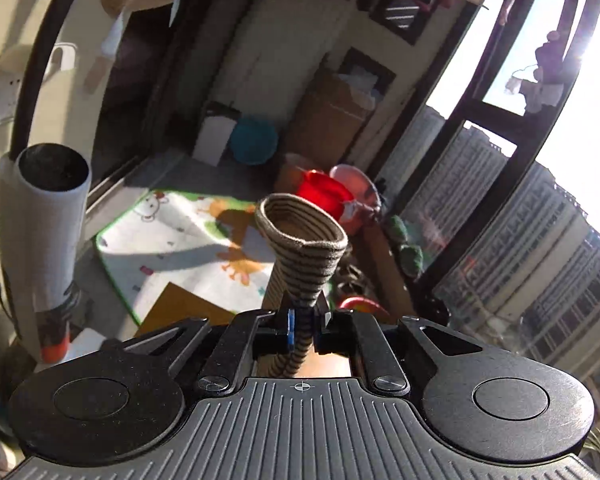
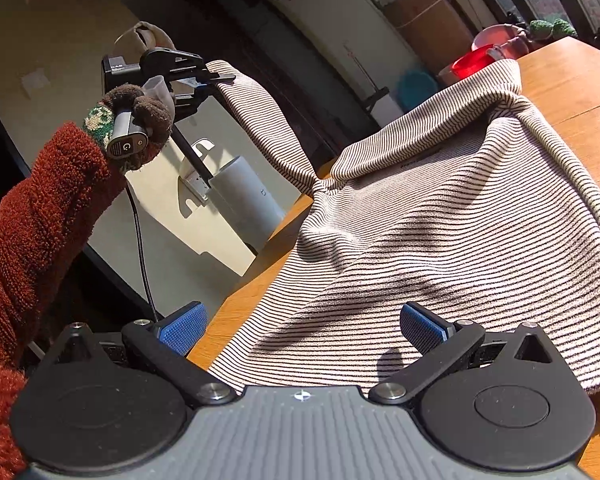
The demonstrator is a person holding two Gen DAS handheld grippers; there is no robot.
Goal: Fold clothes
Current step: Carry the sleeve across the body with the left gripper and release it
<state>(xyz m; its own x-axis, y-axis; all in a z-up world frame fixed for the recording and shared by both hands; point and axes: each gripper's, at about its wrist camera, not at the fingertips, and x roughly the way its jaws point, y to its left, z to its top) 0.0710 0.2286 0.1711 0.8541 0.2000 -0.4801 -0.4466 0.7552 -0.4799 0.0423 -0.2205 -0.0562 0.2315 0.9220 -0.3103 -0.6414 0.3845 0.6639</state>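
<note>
A beige shirt with thin dark stripes [image 2: 440,232] lies spread on the wooden table [image 2: 572,80]. My left gripper [image 1: 302,328] is shut on the shirt's sleeve [image 1: 300,256] just below its open cuff, which stands up past the fingertips. In the right wrist view the left gripper [image 2: 216,77] is raised off the table's left side, and the sleeve [image 2: 260,120] stretches from it down to the shirt's body. My right gripper [image 2: 302,326] is open, its blue pads [image 2: 422,326] hovering over the shirt's near hem.
A grey cylinder [image 2: 248,196] stands beside the table's left edge. A red bowl [image 2: 472,62] and a pink container [image 2: 496,36] sit at the table's far corner. A printed play mat [image 1: 188,240] lies on the floor below. Windows are at the right.
</note>
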